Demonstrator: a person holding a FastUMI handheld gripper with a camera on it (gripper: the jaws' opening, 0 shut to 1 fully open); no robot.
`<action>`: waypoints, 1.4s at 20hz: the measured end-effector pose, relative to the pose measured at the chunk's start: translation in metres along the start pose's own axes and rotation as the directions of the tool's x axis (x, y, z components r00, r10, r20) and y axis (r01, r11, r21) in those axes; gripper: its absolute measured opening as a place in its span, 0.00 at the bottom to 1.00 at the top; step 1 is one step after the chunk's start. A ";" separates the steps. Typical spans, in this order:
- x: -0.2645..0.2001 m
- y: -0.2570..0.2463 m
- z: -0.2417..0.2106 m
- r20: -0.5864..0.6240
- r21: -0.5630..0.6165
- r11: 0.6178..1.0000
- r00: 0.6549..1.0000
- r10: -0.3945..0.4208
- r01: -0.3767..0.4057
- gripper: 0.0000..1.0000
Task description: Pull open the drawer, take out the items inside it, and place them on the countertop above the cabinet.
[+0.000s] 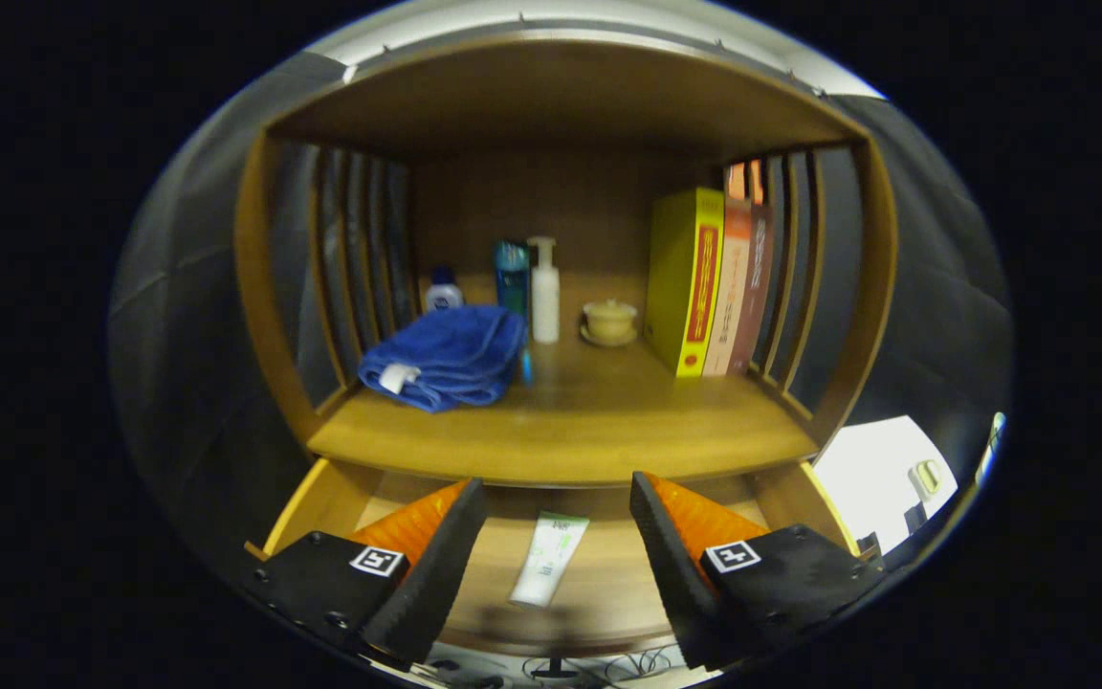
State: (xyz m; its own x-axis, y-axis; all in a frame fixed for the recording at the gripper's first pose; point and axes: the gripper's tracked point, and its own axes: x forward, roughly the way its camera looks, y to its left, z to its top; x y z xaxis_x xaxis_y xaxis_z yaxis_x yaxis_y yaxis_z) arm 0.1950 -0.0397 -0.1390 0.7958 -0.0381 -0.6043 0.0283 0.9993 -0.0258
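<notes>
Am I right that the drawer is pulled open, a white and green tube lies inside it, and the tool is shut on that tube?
Not quite. In the gripper view the wooden drawer is open and the white and green tube lies inside it, but the tool is open: its fingers stand wide apart on either side of the tube, touching nothing.
</notes>
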 end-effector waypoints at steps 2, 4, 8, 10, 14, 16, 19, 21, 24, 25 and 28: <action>0.030 0.004 -0.030 -0.141 0.023 1.000 0.990 0.014 -0.011 0.99; 0.050 0.009 -0.067 -0.279 0.049 0.999 0.960 0.036 -0.024 0.99; 0.074 0.016 -0.120 -0.447 0.086 0.996 0.894 0.031 0.009 1.00; 0.075 0.019 -0.132 -0.510 0.068 0.997 0.860 0.019 0.019 0.99; 0.082 0.025 -0.145 -0.582 0.050 0.998 0.813 0.010 0.023 0.90; 0.086 0.026 -0.146 -0.604 0.049 0.998 0.797 -0.007 0.046 0.72; 0.087 0.028 -0.141 -0.595 0.049 0.998 0.803 -0.009 0.048 0.56; 0.090 0.026 -0.136 -0.585 0.041 0.997 0.810 -0.027 0.063 0.50; 0.087 0.027 -0.116 -0.542 0.027 0.998 0.840 -0.039 0.063 0.47; 0.083 0.027 -0.106 -0.522 0.013 0.998 0.852 -0.042 0.058 0.47; 0.069 0.025 -0.092 -0.483 -0.004 0.999 0.875 -0.040 0.044 0.47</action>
State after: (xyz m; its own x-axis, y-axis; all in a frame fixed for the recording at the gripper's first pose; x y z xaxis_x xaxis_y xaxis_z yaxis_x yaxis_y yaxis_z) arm 0.1948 -0.0179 -0.2545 0.4026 -0.0754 -0.9123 0.0608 0.9966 -0.0556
